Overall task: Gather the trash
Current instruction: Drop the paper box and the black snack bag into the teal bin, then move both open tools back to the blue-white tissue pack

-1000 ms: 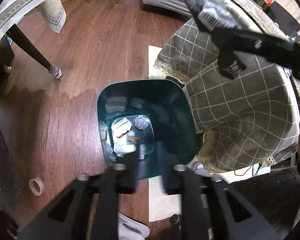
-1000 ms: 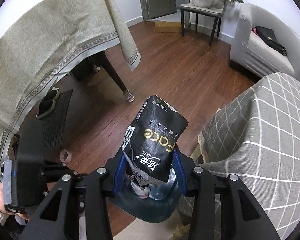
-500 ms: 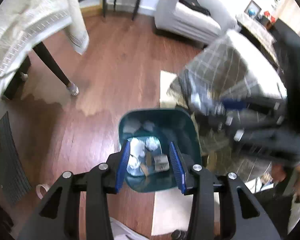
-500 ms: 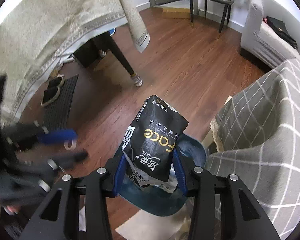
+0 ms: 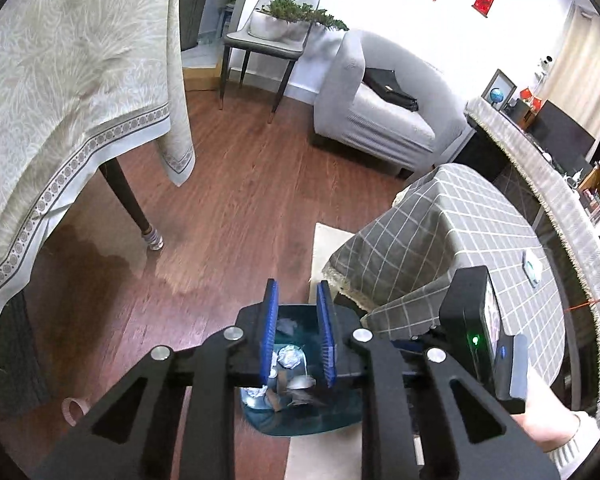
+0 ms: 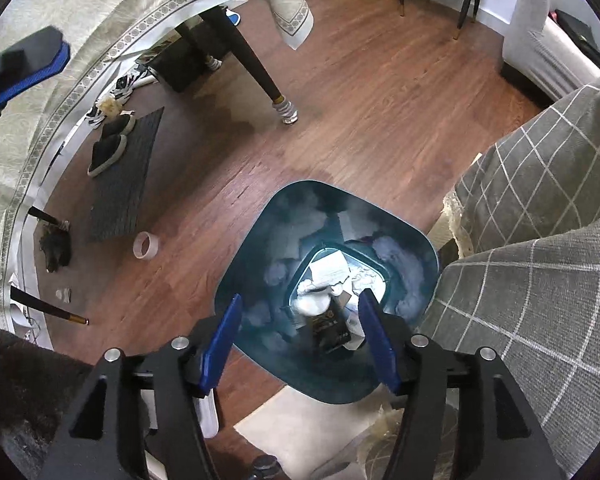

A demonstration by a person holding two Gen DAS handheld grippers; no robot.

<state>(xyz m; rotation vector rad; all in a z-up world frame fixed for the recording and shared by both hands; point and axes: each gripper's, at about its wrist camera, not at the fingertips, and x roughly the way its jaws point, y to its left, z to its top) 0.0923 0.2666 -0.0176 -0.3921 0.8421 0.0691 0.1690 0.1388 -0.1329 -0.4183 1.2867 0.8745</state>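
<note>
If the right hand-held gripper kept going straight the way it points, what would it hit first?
Probably the black packet lying in the bin. The right hand-held gripper is open, empty, and aimed down into the bin's mouth; nothing shows between them, though depth is hard to judge.

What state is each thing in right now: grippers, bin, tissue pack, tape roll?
Left gripper: open, empty, above the bin.
Right gripper: open wide, empty, over the bin.
Bin: upright, uncovered, trash at the bottom.
Tissue pack: released, inside the bin.
Tape roll: lying on the floor, left of the bin, untouched.
</note>
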